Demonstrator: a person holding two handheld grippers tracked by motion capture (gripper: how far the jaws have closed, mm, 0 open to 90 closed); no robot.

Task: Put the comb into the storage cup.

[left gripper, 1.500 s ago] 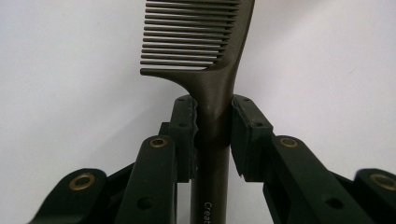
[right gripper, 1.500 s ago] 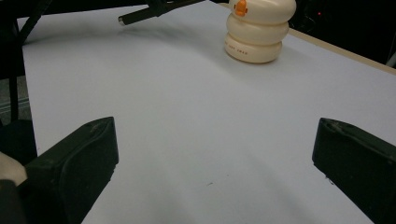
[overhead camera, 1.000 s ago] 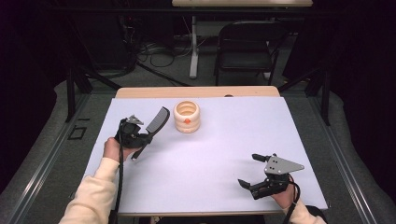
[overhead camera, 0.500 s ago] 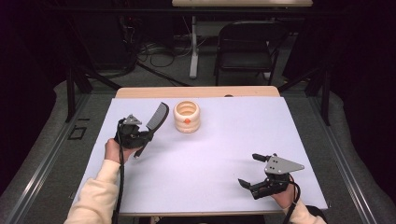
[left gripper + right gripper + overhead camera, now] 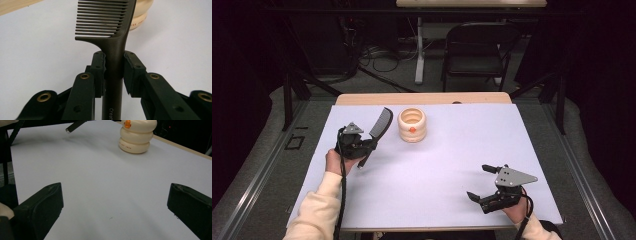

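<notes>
Room: dark, with a black folding chair (image 5: 477, 47) and loose cables on the floor beyond the table.
Table: a pale wooden table (image 5: 422, 98) covered almost wholly by a white sheet (image 5: 437, 170).
Left tool: the left tool (image 5: 362, 146) sits at the sheet's left side, held in a hand (image 5: 337, 161) with a cream sleeve; in the left gripper view its jaws are clamped on both sides of the comb's handle.
Comb: a black comb (image 5: 381, 125) with fine teeth, gripped by its handle; its toothed end rises slanting up and away from the tool, toward the cream holder, and its handle end pokes out below the tool.
Holder: a cream, ribbed round container (image 5: 412, 125) with an orange mark on its side stands on the sheet just right of the comb's teeth, not touching them.
Right tool: the right tool (image 5: 482, 182) rests near the sheet's front right corner, well apart from the holder; its jaws are spread wide with only bare sheet between them.
</notes>
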